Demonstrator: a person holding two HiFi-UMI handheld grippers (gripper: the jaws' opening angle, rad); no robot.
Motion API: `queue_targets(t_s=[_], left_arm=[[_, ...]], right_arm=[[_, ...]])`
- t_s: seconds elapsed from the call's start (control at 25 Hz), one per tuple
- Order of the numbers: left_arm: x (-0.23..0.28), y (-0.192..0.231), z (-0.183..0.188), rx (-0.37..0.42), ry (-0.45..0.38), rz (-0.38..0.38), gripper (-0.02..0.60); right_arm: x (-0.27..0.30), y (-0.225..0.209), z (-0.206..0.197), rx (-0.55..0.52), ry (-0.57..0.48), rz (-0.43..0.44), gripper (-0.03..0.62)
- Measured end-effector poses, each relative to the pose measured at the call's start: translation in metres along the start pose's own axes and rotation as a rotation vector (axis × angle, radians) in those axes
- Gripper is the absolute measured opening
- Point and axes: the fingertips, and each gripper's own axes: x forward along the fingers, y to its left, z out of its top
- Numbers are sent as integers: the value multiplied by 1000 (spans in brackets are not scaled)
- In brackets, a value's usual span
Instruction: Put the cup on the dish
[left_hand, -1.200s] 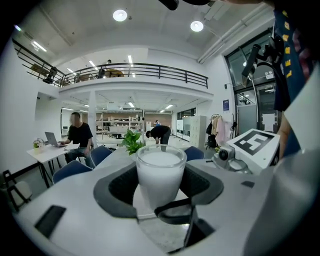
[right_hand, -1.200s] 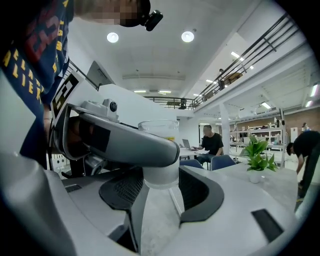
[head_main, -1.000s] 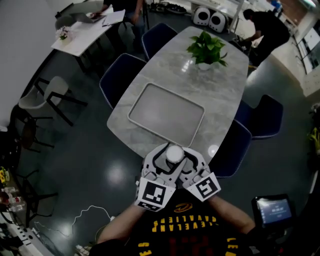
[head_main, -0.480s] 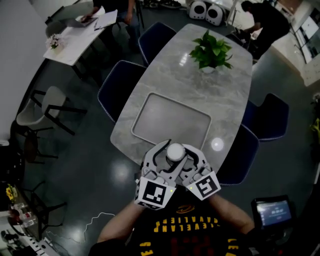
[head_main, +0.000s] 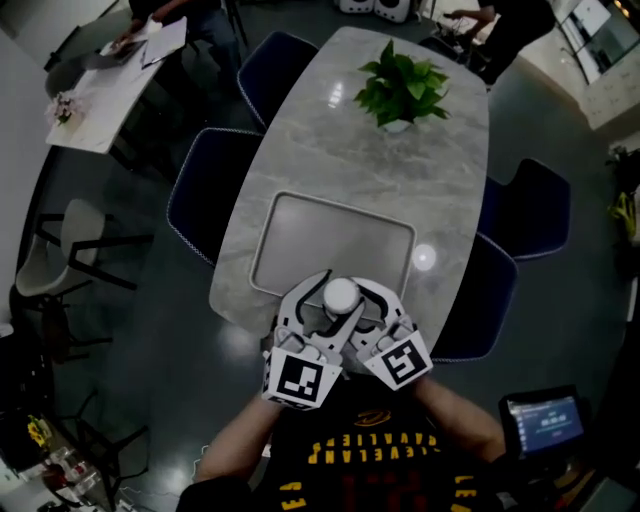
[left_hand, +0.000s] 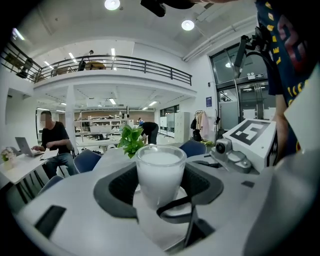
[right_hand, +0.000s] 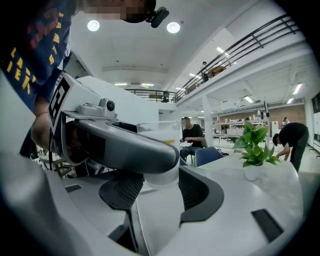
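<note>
The left gripper (left_hand: 160, 186) has its dark ribbed pads closed against both sides of the cup (left_hand: 160, 170), which stands upright between them. The right gripper (right_hand: 159, 192) is clamped on the same cup from the other side. There the left gripper's grey jaw crosses in front and hides much of the cup. The cup looks milky white; whether that is frosted glass or a filling is unclear.

In the head view the two grippers meet at lower centre and cover all but the cup's top. That top lies over the lower edge of the rectangular grey dish (head_main: 330, 245); whether the cup's base touches the dish cannot be told. The dish sits on a marble table (head_main: 445, 170). A potted plant (head_main: 402, 88) stands toward the top of the frame, and dark blue chairs (head_main: 205, 190) flank the table. A seated person (left_hand: 54, 142) shows at the left of the left gripper view.
</note>
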Motion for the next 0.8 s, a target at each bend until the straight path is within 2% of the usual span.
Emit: queue_targets(t_s=[0.12,0.52,0.8], left_arm=[[10,6,-7,26,6,-27,259],[36,22,-35,37,-4,-85,259],[54,18,-59,24,24,-133,259]], right_arm=[[8,-9,-8,8,21,-27,225],[31,-29,-40,-12,100,-71,225],[34,-39,-68,2,151,-97,225]])
